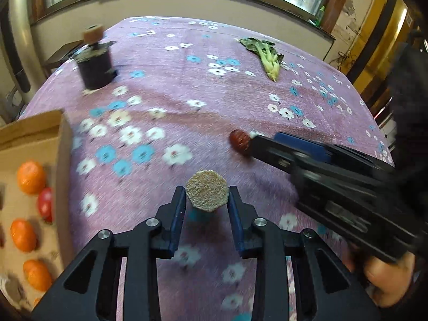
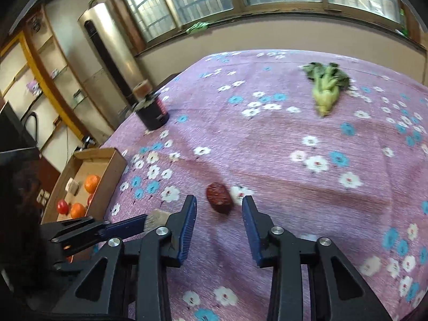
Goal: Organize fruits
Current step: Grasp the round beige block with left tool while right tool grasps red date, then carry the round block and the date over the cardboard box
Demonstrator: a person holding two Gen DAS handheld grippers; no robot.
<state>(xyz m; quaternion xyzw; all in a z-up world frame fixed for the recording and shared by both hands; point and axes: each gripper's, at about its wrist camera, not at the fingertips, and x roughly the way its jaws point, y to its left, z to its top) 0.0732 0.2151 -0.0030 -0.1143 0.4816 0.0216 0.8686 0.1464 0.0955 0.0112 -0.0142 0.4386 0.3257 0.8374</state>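
My left gripper [image 1: 206, 197] is shut on a tan, grainy, round cake-like piece [image 1: 206, 193], held above the flowered cloth; it also shows in the right wrist view [image 2: 157, 218]. My right gripper [image 2: 218, 208] is open, its jaws standing either side of a dark red wrinkled fruit [image 2: 218, 197] lying on the cloth; the fruit also shows in the left wrist view [image 1: 239, 140] at the right gripper's tip. A cardboard box [image 1: 62, 144] at the left holds oranges [image 1: 30, 177] and a red fruit [image 1: 45, 203]; it also shows in the right wrist view [image 2: 113, 171].
A purple flowered cloth [image 1: 187, 85] covers the table. A dark jar [image 1: 95, 65] with a tan piece on top stands at the far left. A leafy green vegetable [image 1: 268, 56] lies at the far right. Windows and a tall silver appliance [image 2: 107, 53] are behind.
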